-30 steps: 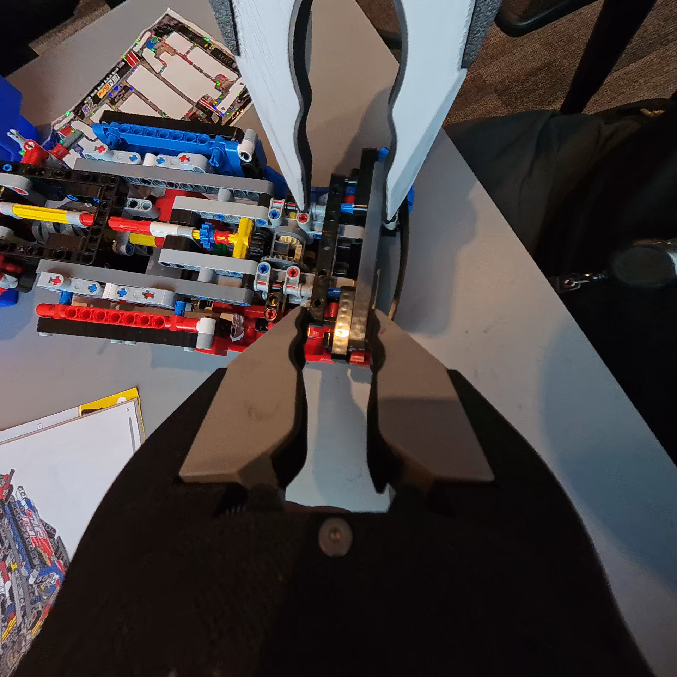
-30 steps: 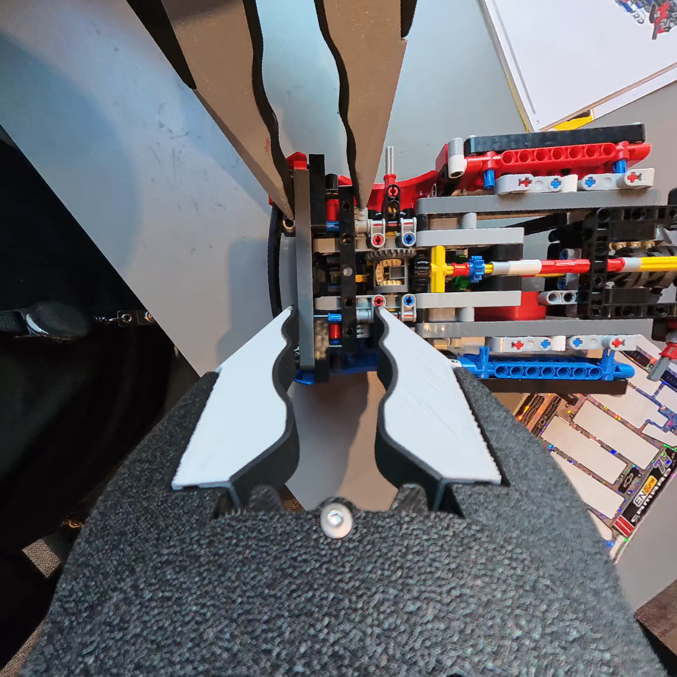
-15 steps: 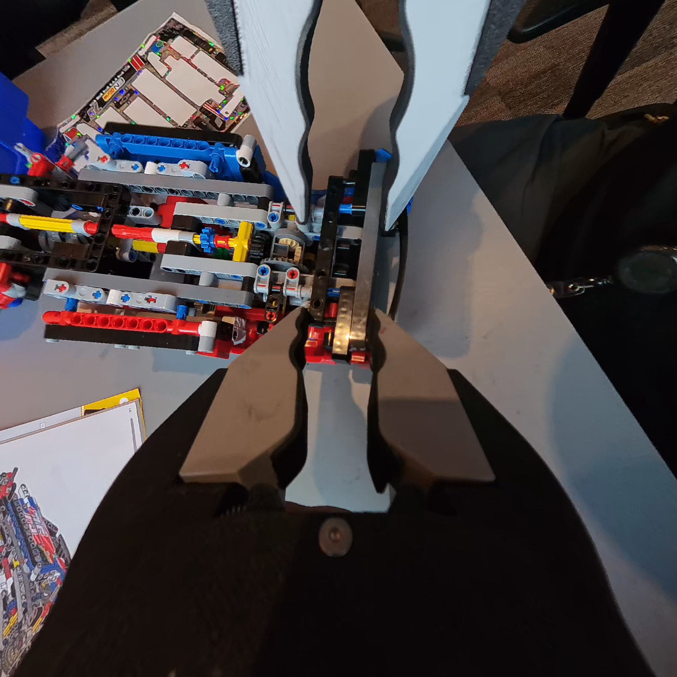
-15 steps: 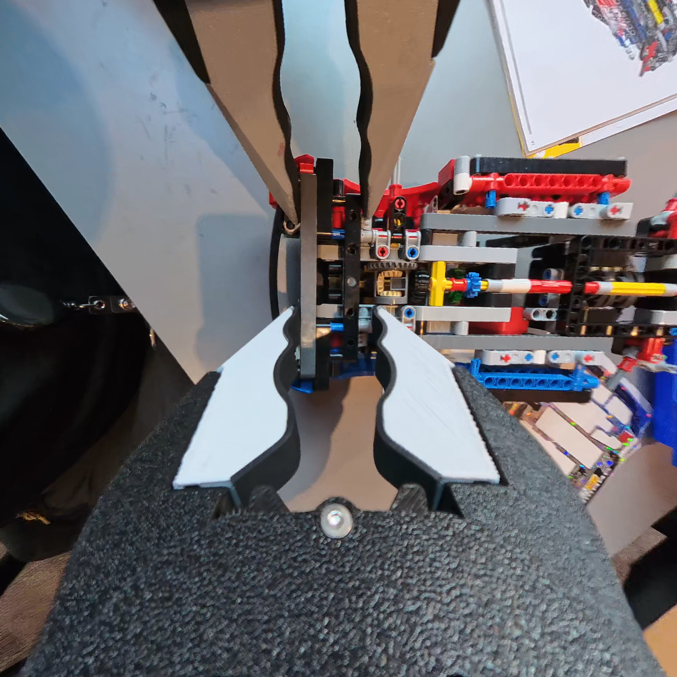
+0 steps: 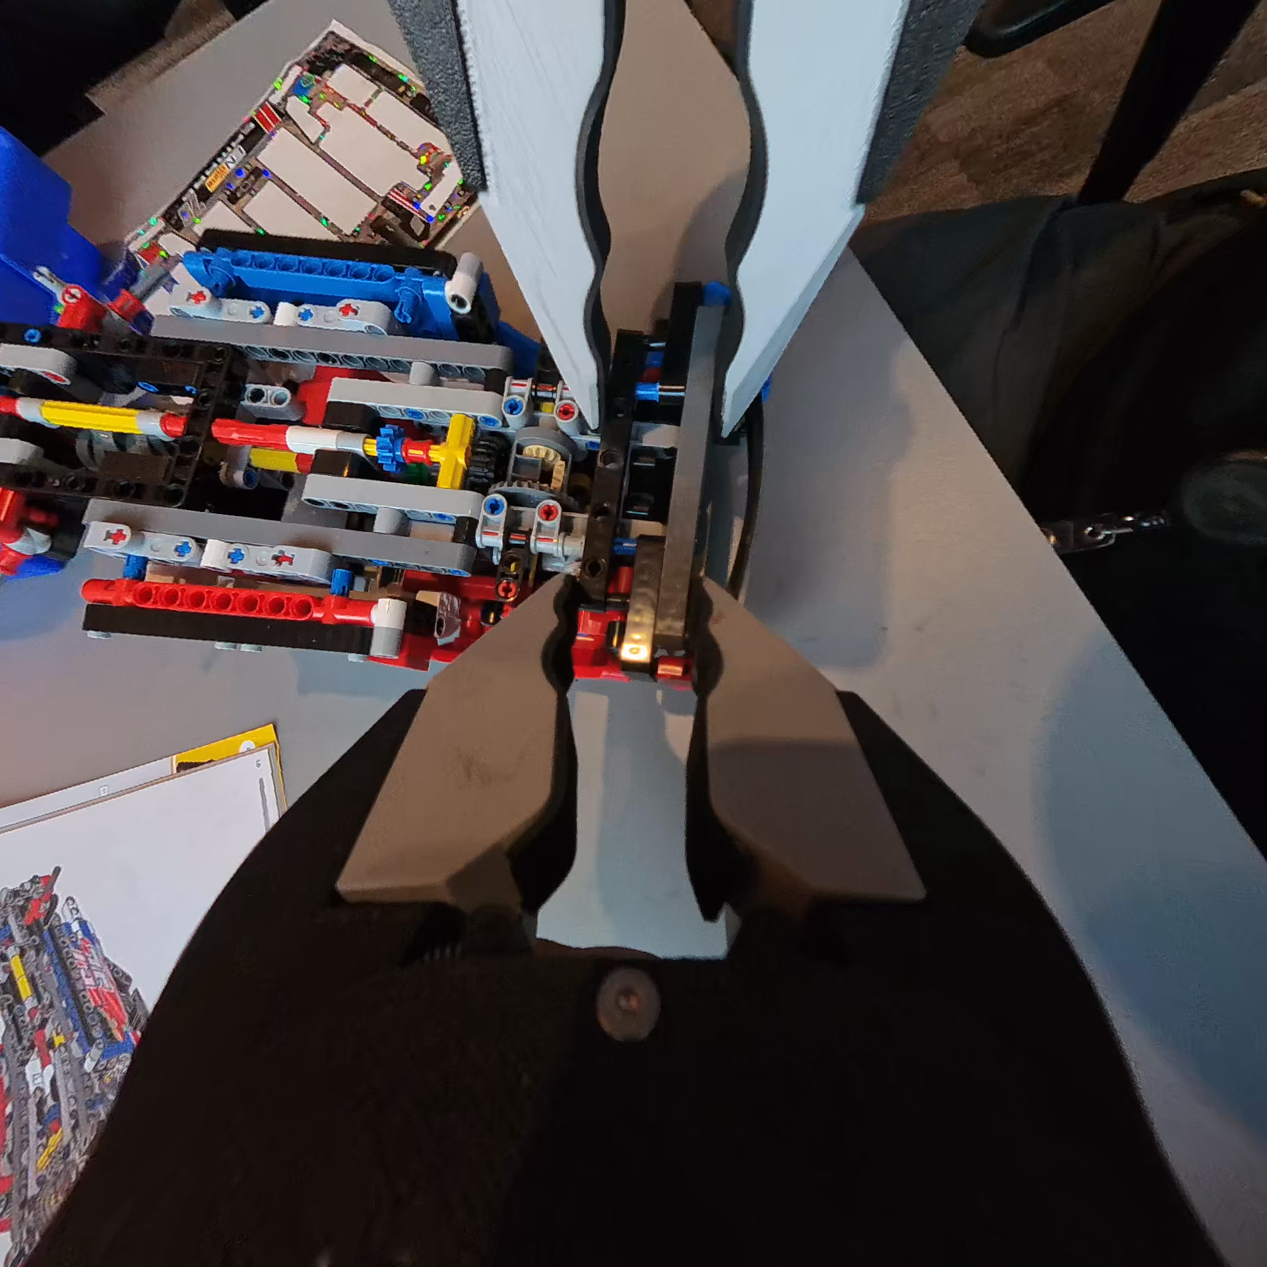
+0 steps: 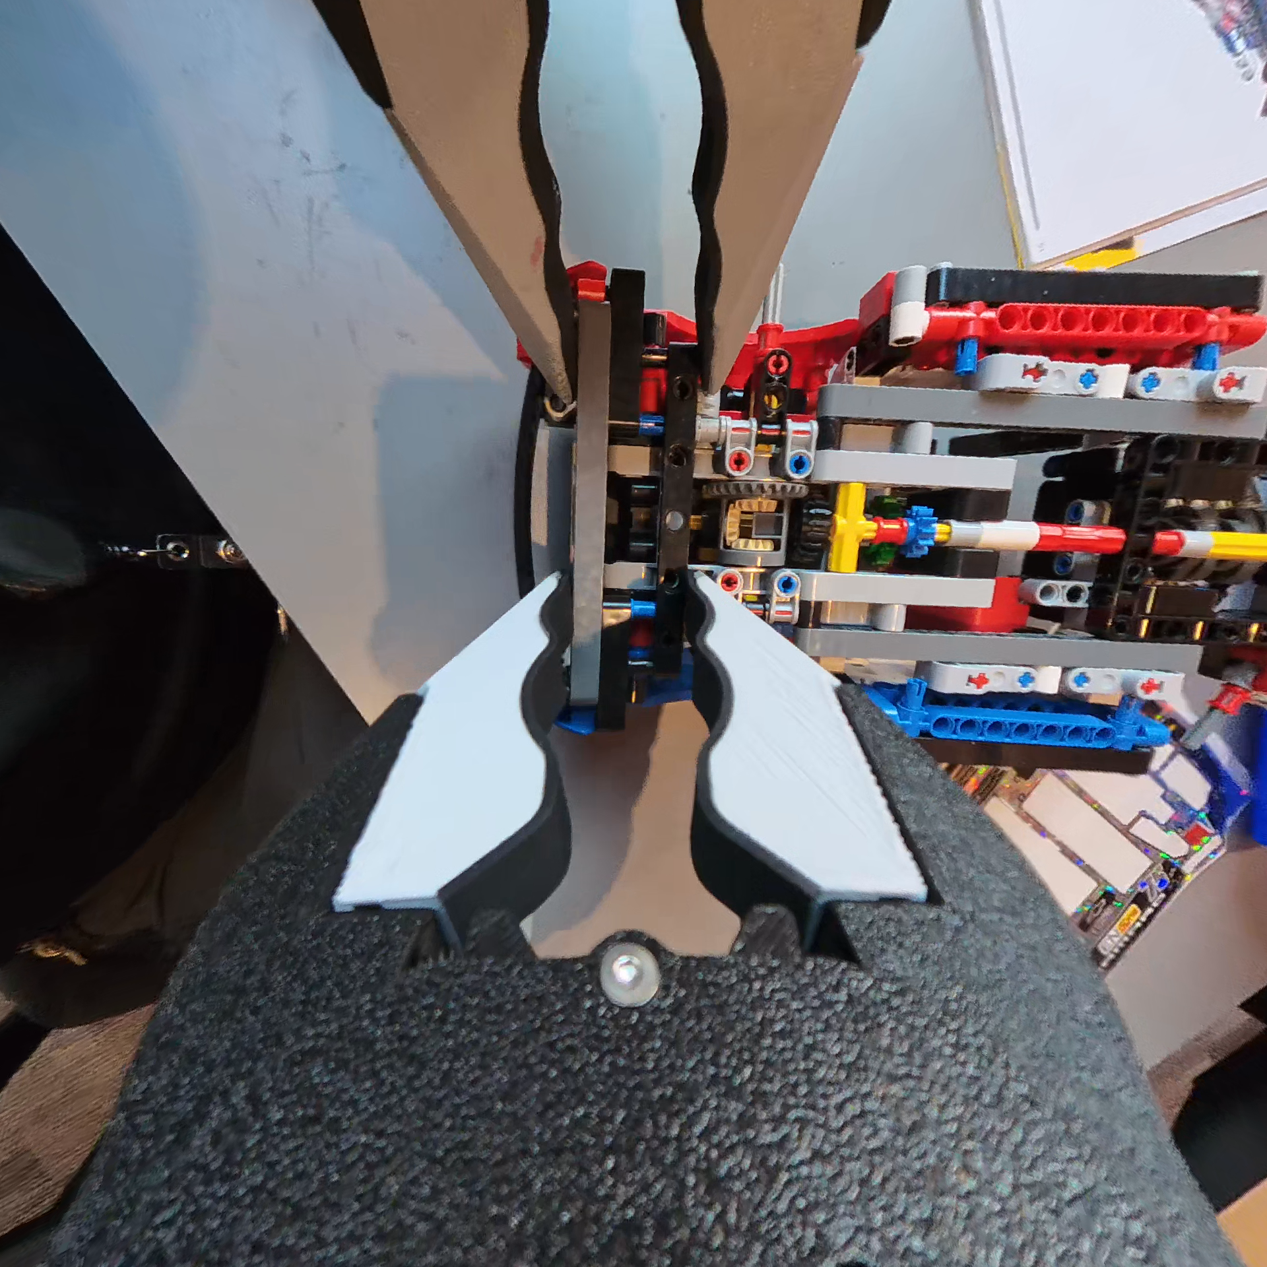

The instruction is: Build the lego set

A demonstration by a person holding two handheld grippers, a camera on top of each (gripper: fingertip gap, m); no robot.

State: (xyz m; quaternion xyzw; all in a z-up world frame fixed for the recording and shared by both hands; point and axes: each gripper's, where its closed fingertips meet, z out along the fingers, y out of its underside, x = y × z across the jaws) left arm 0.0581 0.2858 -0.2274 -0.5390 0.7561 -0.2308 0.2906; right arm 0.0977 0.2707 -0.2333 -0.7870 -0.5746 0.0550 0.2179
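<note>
Left claw [image 5: 627,620], dark grey fingers, is clamped on the red-side corner of the model's [image 5: 384,466] end stack of black beams and plate. Right claw [image 6: 627,603], pale fingers, is clamped on the same end stack at the blue-side corner, facing the left claw tip to tip across the stack. In the left wrist view the right claw [image 5: 658,404] enters from the top; in the right wrist view the left claw [image 6: 634,377] enters from the top. The model [image 6: 960,521] lies on its side on the grey worktop [image 5: 925,685], near the worktop edge, its long body running away to the left of the left claw and to the right of the right claw. A gear cluster sits just beyond the gripped stack. A sticker sheet [image 5: 322,158] lies past the blue side, an instruction booklet [image 5: 137,864] near the red side. Dark cloth [image 5: 1111,356] lies beyond the worktop edge.
</note>
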